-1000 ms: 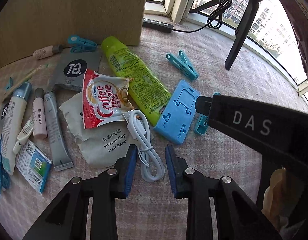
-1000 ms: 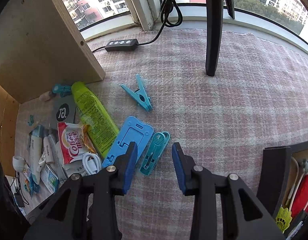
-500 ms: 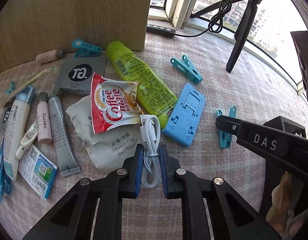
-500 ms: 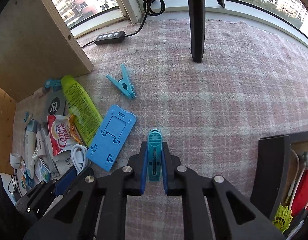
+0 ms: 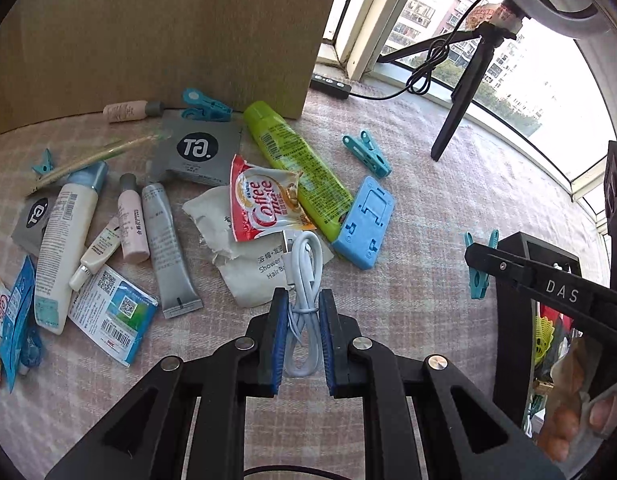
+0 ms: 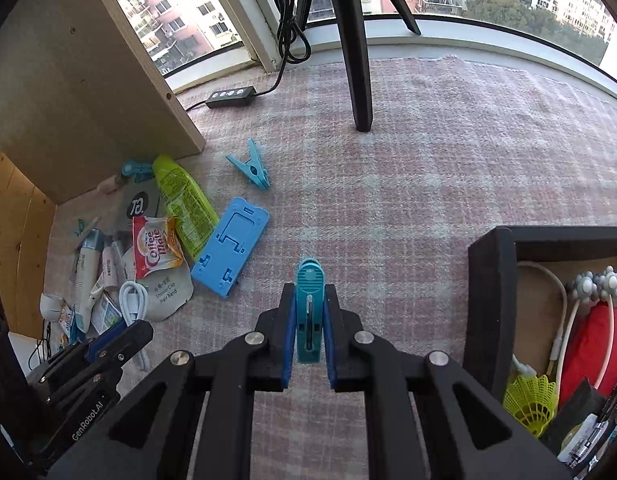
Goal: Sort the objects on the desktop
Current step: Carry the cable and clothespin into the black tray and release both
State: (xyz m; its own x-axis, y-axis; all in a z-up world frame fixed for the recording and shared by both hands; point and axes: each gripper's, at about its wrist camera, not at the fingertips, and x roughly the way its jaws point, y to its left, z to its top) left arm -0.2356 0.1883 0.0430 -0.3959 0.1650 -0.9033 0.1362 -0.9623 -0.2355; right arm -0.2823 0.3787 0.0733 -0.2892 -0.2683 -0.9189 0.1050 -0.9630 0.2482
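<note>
With the cable [image 5: 304, 280] pinched between the left gripper [image 5: 302, 342] jaws over the bench clutter and the peg [image 6: 309, 312] clamped in the right gripper [image 6: 309, 338], the loose coil could be snagged or dropped if lifted fast

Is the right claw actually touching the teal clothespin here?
Touching. The right wrist view shows the right claw with both blue pads pressed flat against the sides of the teal clothespin, no gap either side.

left gripper [image 5: 302, 340] clamped, right gripper [image 6: 308, 336] clamped, both low
</note>
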